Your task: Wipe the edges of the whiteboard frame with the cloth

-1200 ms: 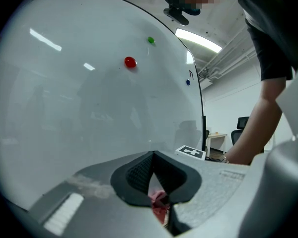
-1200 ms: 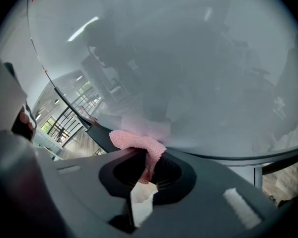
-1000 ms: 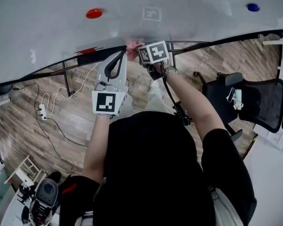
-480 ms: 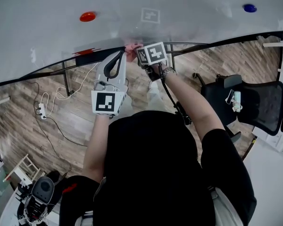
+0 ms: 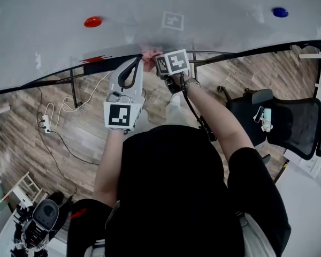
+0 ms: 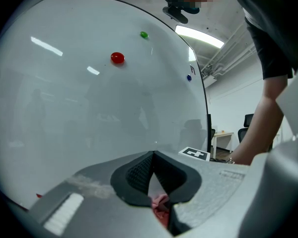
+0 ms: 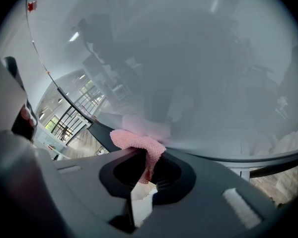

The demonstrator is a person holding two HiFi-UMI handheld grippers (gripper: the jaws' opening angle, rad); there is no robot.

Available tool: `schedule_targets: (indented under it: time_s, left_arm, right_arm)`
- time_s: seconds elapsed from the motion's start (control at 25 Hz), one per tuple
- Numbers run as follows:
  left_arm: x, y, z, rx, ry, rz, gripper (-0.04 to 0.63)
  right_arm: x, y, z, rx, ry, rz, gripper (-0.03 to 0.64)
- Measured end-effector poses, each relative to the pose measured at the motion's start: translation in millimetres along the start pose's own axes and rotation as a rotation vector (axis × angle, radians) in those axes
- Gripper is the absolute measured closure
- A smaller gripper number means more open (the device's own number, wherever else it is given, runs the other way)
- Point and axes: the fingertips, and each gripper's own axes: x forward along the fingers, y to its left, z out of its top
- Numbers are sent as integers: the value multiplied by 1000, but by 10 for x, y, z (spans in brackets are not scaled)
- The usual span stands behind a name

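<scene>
The whiteboard (image 5: 214, 1) fills the top of the head view, and its dark lower frame edge (image 5: 246, 50) curves across. A pink cloth (image 5: 149, 54) rests against that edge. My right gripper (image 5: 156, 58) is shut on the cloth (image 7: 139, 142), which drapes over one jaw and hangs down between the two, touching the frame (image 7: 268, 157). My left gripper (image 5: 140, 59) sits just left of the cloth with its jaw tips (image 6: 154, 155) meeting. A bit of pink cloth (image 6: 160, 203) shows low in its gap; whether it is pinched there is unclear.
A red magnet (image 5: 92, 22), a blue magnet (image 5: 280, 12) and a square marker tag (image 5: 173, 20) are on the board. A red object (image 5: 99, 59) lies on the lower edge to the left. A black office chair (image 5: 289, 116) stands right; a power strip with cables (image 5: 45, 125) lies left.
Both grippers and the cloth stay at the same spot on the lower frame edge. Only the head view has shifted slightly, sliding the magnets a little left.
</scene>
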Motion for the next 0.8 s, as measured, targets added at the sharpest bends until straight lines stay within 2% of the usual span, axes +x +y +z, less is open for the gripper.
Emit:
schedule_targets:
  time_s: [0.8]
  left_arm:
    - [243, -434, -52, -4, 2, 8, 594]
  right_arm:
    - [-245, -473, -100, 14, 4, -8, 575]
